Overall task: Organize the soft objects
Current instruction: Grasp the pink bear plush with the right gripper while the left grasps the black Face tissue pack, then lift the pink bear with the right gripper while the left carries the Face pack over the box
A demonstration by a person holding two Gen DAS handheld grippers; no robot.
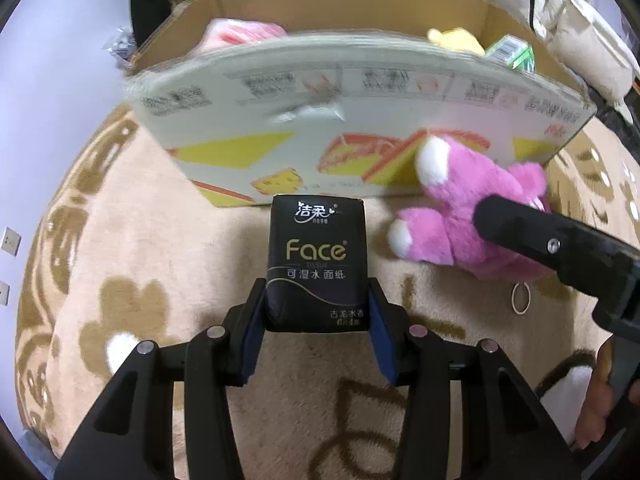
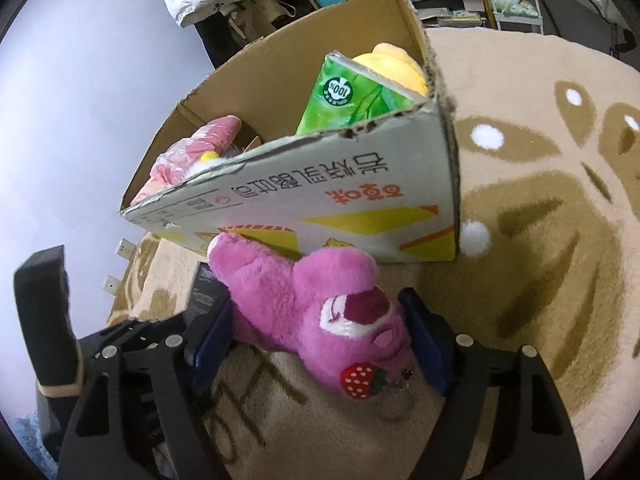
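Before box (image 1: 360,92): left gripper (image 1: 316,320) steeply tilted, clamping tissue pack (image 1: 316,256).

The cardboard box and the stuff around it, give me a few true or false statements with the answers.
1. The left gripper is clamped on a black tissue pack. True.
2. The pink plush bear is inside the cardboard box. False: it lies on the rug against the box front.
3. A green tissue pack sits in the box. True.
4. The box is empty. False: it also holds a yellow plush.
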